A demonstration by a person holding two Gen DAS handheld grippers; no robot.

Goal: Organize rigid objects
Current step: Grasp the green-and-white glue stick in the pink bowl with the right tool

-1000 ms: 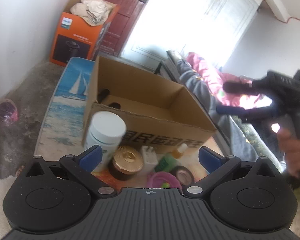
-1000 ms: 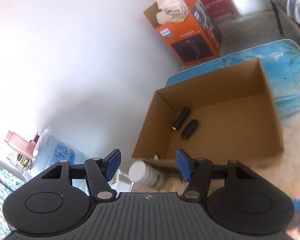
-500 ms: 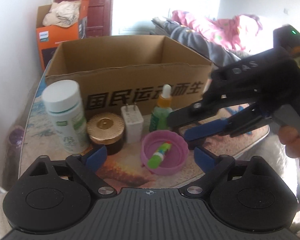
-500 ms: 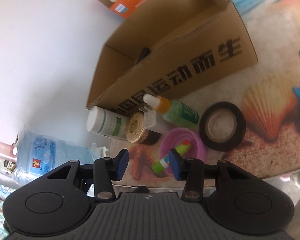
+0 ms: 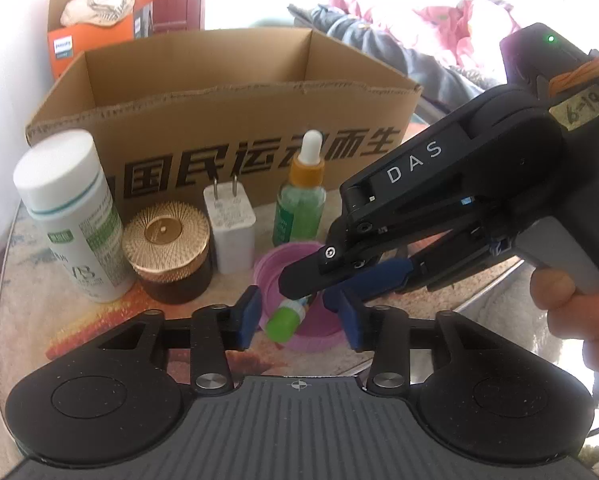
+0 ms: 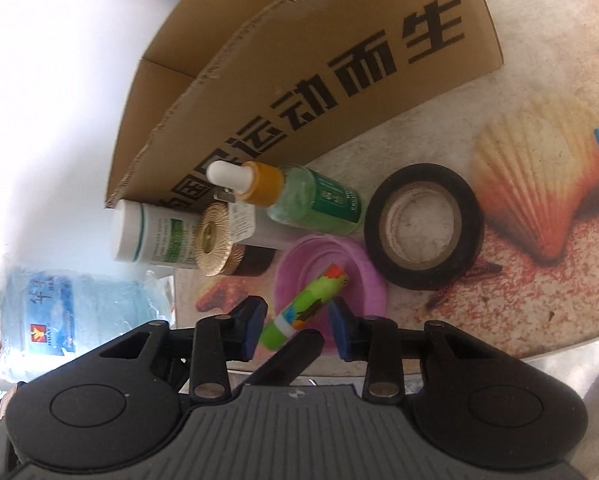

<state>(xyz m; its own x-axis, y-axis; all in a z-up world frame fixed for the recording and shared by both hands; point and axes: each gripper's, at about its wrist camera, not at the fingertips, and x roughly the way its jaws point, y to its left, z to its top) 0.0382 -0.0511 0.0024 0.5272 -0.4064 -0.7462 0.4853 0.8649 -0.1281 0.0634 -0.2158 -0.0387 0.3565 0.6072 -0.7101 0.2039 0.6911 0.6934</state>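
Right at the front, the left gripper (image 5: pixel 297 314) sits with its blue pads parted on either side of the green glue stick (image 5: pixel 285 320), not touching it. The stick lies tilted in the pink bowl (image 5: pixel 271 270), its green cap poking over the near rim. The right gripper (image 6: pixel 295 330) is released too, its pads bracketing the same stick (image 6: pixel 311 304) with gaps on both sides. The left camera catches that gripper from outside, its dark finger (image 5: pixel 311 276) crossing low over the bowl, and the bare hand (image 5: pixel 579 312) on its handle. Only the right camera shows the black tape roll (image 6: pixel 423 226) lying flat just beside the bowl, and the shell print on the table (image 6: pixel 539 200). Behind the bowl stand a gold-lidded jar (image 5: pixel 167 248), a white supplement bottle (image 5: pixel 75 220), a white plug adapter (image 5: pixel 231 228) and a green dropper bottle (image 5: pixel 301 200). Further back, the open cardboard box (image 5: pixel 219 136); its floor is hidden in both views. Beyond that, an orange carton (image 5: pixel 87 40).
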